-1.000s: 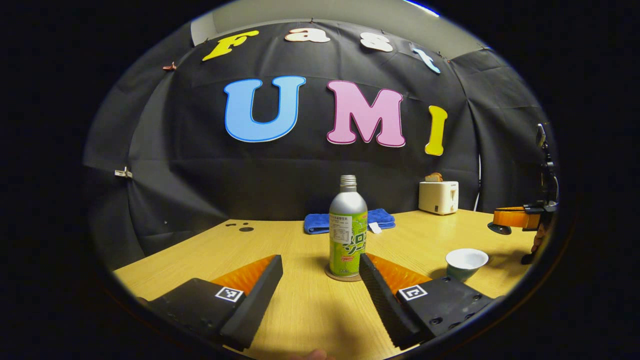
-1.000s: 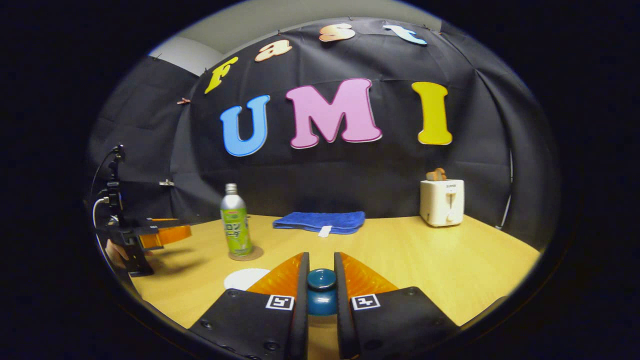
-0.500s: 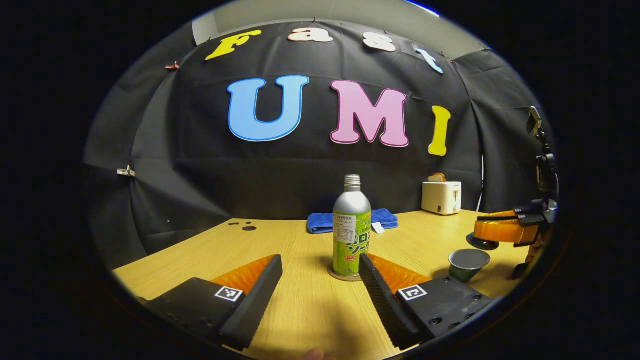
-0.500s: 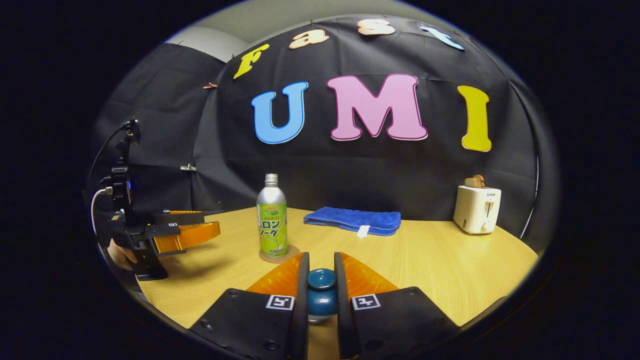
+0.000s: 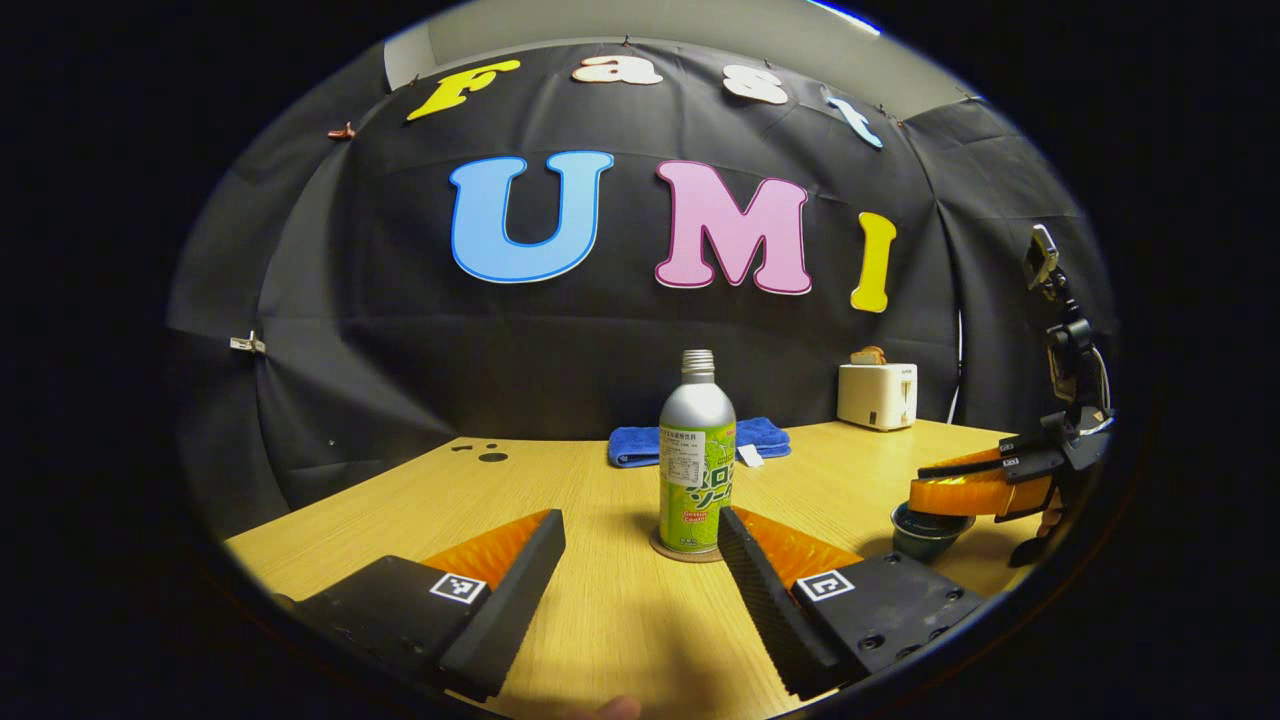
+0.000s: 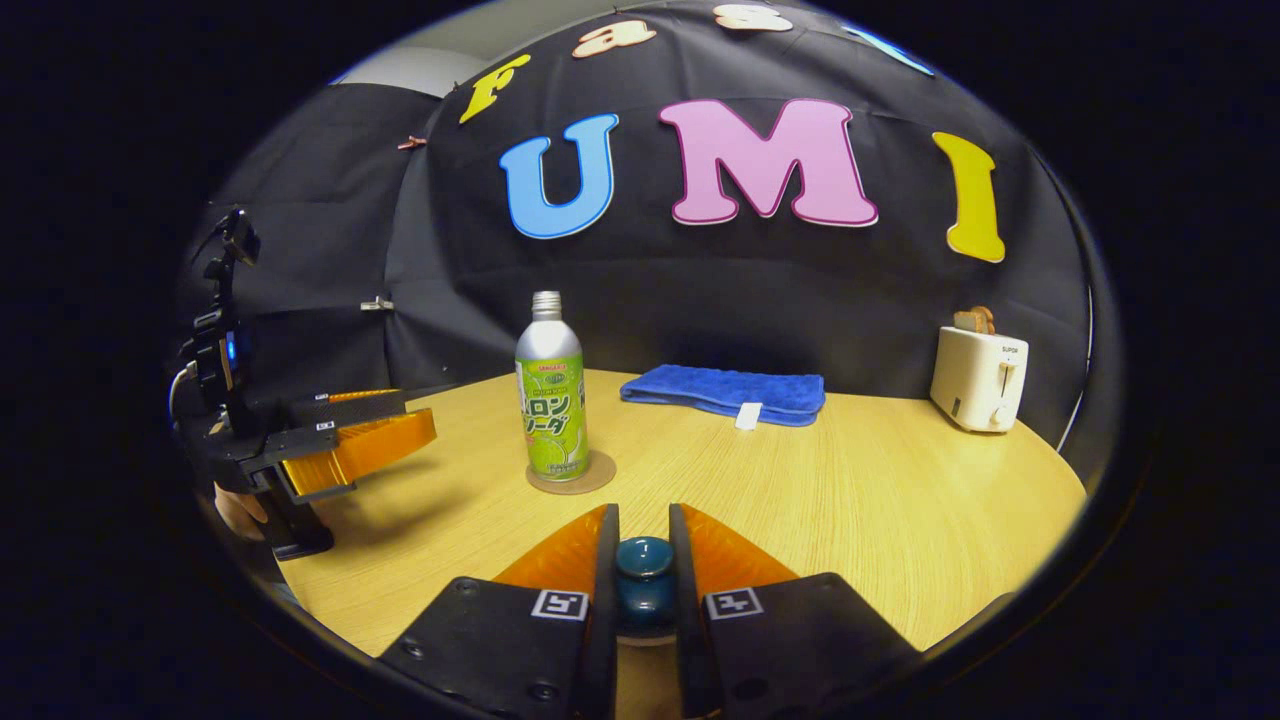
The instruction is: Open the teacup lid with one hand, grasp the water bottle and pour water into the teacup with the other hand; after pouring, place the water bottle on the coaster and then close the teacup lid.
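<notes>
Bottle: silver aluminium water bottle with a green label, upright on a round brown coaster near the middle of the pale wooden table.
Left gripper: fingers spread wide, holding nothing, low over the table just in front of the bottle; one finger's tip almost level with the bottle's base.
Right gripper: fingers closed on the round dark-blue knob of the teacup lid.
Teacup: dark ceramic teacup, right of the bottle, directly under the right gripper, which hides most of it.
Behind the bottle: folded blue towel with a white tag, against the black cloth wall.
Far right of the bottle: white toaster with bread in its slot, near the table's back edge.
Between bottle and teacup: bare tabletop.
</notes>
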`<action>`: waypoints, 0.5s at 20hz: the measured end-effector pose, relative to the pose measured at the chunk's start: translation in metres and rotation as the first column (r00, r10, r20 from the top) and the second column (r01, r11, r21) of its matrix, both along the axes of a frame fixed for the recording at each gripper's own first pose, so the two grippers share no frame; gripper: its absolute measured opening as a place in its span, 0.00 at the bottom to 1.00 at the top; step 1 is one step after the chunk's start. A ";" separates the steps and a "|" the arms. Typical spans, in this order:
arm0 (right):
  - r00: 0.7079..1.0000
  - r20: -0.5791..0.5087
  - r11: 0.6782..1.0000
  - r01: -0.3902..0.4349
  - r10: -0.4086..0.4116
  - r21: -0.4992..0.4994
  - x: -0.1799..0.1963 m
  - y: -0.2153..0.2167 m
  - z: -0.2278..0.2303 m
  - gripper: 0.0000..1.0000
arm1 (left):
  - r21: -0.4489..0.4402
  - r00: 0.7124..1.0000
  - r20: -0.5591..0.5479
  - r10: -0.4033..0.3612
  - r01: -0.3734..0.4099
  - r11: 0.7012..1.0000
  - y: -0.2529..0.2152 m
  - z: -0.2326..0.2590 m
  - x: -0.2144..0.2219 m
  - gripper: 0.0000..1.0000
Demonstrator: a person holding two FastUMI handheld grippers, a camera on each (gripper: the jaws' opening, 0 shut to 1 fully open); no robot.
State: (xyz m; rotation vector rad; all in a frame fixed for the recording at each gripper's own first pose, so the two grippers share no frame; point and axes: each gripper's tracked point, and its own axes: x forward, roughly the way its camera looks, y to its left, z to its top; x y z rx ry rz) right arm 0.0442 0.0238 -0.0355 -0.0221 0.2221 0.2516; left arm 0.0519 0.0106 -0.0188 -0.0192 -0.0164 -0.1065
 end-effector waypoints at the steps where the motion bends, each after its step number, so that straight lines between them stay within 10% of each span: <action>1: 1.000 -0.009 1.000 0.003 -0.003 -0.002 -0.001 -0.001 -0.001 0.28 | 0.000 1.000 0.000 0.000 0.000 1.000 -0.001 0.000 0.000 0.97; 6: 1.000 0.019 1.000 0.017 -0.017 0.004 -0.003 -0.004 0.004 0.31 | 0.000 1.000 -0.001 0.018 -0.018 1.000 0.000 -0.001 -0.002 0.97; 10: 0.991 0.113 0.997 0.068 -0.072 0.045 -0.011 -0.016 0.022 0.55 | -0.002 0.999 -0.003 0.052 -0.052 0.999 -0.005 0.000 -0.008 0.97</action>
